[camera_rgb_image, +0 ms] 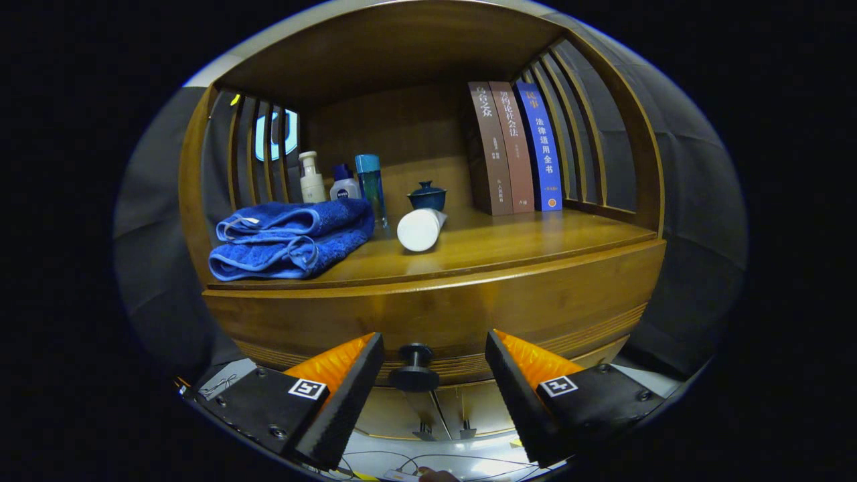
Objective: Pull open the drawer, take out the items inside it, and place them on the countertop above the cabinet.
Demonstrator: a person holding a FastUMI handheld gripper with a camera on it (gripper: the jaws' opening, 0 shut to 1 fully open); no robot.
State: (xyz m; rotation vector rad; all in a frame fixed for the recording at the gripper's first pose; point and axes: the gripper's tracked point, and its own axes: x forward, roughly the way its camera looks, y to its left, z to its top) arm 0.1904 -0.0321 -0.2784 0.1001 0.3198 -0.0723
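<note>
While the knob sits framed between spread fingers: the gripper (434,381) faces the curved brown wooden drawer front (442,318) of the cabinet, jaws released and pressing on nothing.
Key relation: the small dark round drawer knob (414,369) lies between the two fingertips, about level with them, clear of both, its stem pointing out of the drawer front towards the camera.
Drawer: it looks closed or very nearly so; its contents are hidden.
Countertop: the glossy wooden countertop (535,241) above carries a folded blue towel (291,237), a white tube lying on its side (420,229), a small dark lidded cup (427,196), three bottles (343,181) and three upright books (515,147).
Stage: the scene fits a drawer awaiting opening, or one emptied and shut again; which of these items, if any, came from it cannot be told.
</note>
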